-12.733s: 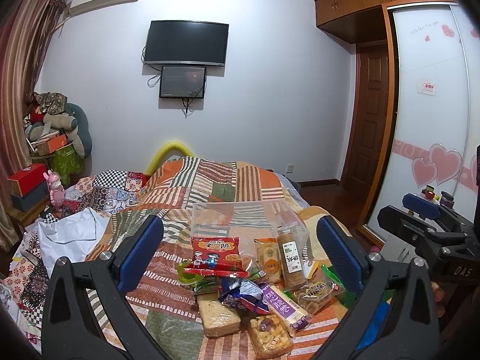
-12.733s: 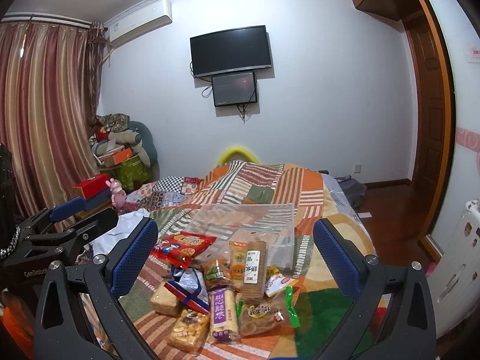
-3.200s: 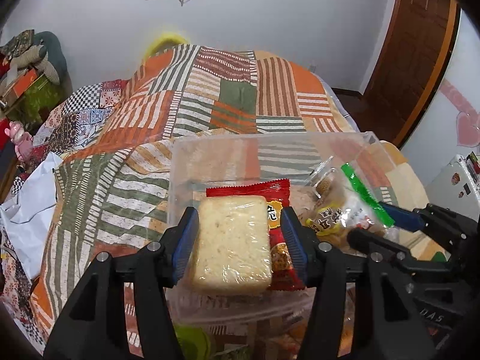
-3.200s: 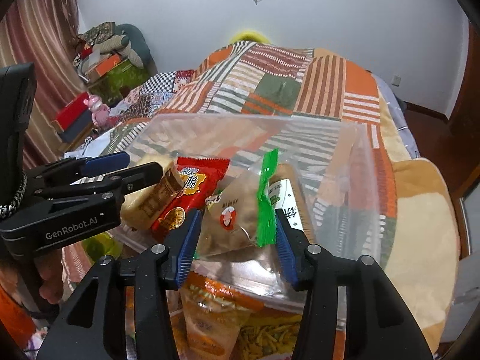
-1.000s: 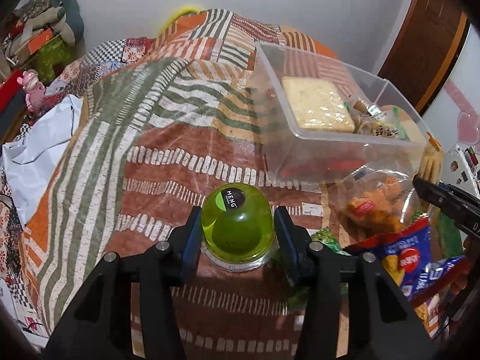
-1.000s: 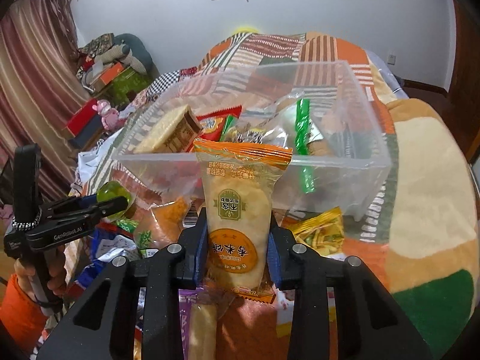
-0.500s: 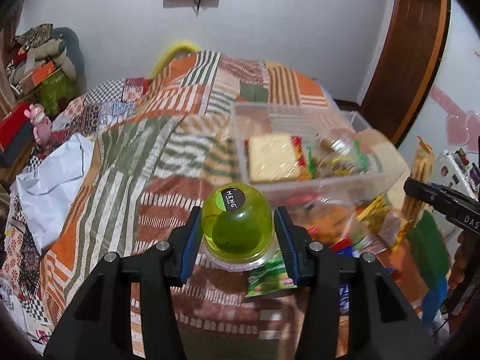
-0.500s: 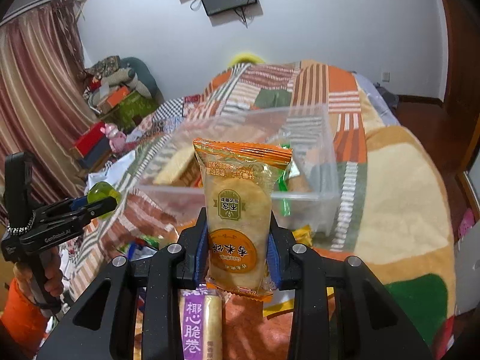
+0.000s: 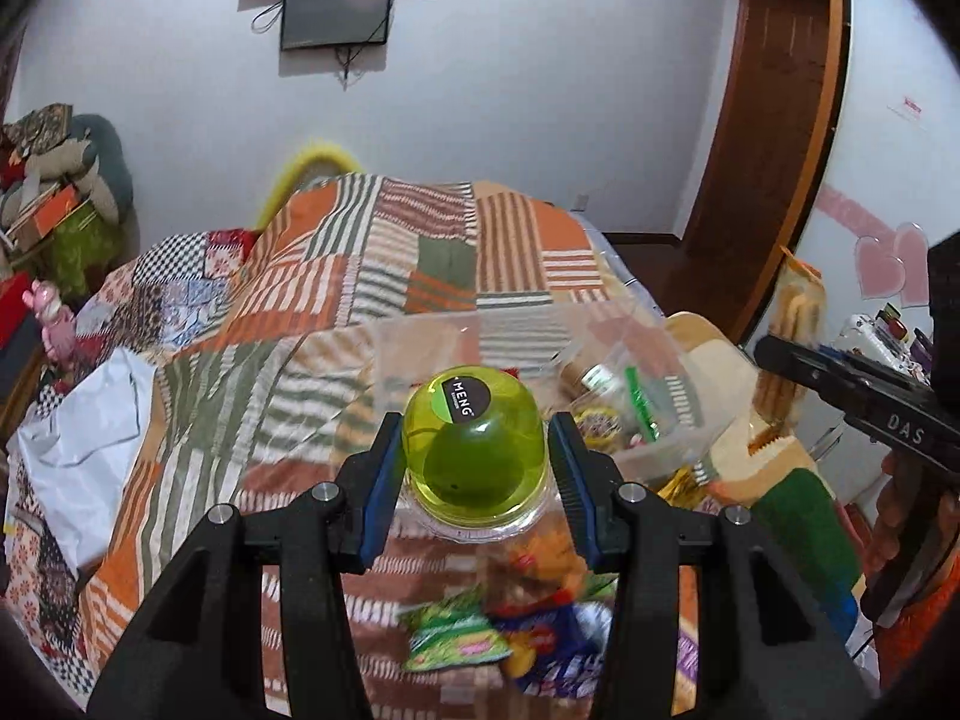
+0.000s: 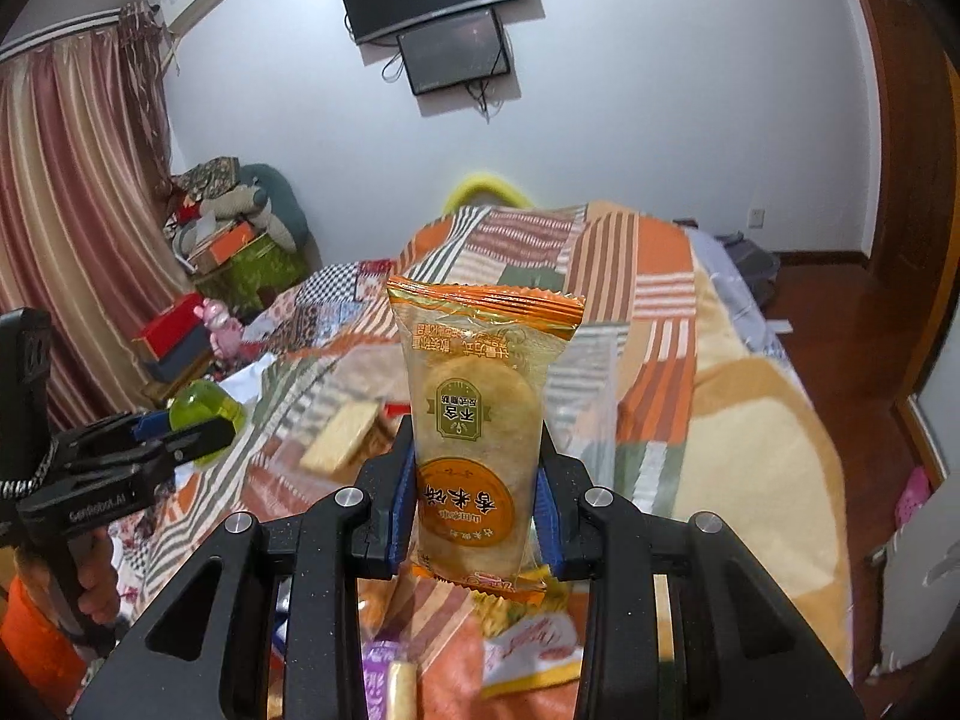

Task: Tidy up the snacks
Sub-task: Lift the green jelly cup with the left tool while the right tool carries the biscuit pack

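Above the patchwork bed, the left gripper is clamped on a green jelly cup and the right gripper on a rice cracker packet, both before the clear bin, loose snack packets below.

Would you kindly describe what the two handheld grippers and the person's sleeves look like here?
Both are matte black angular frames with silver bolts and blue ribbed pads. The left gripper, seen side-on, bears white "GenRobot.AI" lettering and a braided black-and-white cord; the right gripper reads "DAS". Orange sleeves show at both wrists.
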A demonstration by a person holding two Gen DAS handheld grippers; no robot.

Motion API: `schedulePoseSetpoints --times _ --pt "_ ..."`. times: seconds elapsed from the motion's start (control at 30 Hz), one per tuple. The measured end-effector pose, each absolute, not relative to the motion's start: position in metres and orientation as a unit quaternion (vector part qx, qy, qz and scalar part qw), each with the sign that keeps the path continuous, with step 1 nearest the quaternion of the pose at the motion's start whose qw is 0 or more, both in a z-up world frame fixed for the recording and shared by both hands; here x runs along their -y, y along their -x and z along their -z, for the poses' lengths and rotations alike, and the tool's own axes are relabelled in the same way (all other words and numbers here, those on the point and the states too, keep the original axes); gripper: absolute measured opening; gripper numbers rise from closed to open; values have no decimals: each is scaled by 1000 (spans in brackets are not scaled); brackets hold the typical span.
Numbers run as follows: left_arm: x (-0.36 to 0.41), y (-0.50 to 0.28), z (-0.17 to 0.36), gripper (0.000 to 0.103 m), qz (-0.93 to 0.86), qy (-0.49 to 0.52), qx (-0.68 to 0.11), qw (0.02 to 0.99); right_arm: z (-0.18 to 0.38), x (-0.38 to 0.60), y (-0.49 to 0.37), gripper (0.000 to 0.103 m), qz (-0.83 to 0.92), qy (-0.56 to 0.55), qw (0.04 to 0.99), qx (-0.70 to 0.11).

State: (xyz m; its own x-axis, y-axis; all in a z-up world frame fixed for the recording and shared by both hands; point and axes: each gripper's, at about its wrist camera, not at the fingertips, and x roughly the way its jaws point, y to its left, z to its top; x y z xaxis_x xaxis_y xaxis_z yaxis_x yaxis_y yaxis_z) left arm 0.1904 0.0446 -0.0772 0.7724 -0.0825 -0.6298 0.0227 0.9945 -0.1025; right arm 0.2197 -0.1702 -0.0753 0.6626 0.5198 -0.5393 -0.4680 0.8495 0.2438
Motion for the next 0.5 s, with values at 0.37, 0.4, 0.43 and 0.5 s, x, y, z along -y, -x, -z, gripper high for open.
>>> schedulePoseSetpoints --times 0.37,0.4,0.43,0.5 --pt "-23 -234 100 48 44 43 -363 930 87 166 -250 30 -253 -31 914 -315" --pt "-22 -237 103 48 46 45 -367 928 90 165 -253 30 -252 -32 913 -321" --pt "-21 -241 106 48 50 47 -373 925 94 164 -256 30 -252 -32 911 -326" --pt "-17 -247 112 48 57 44 -382 921 101 162 -261 30 -251 -29 907 -336"
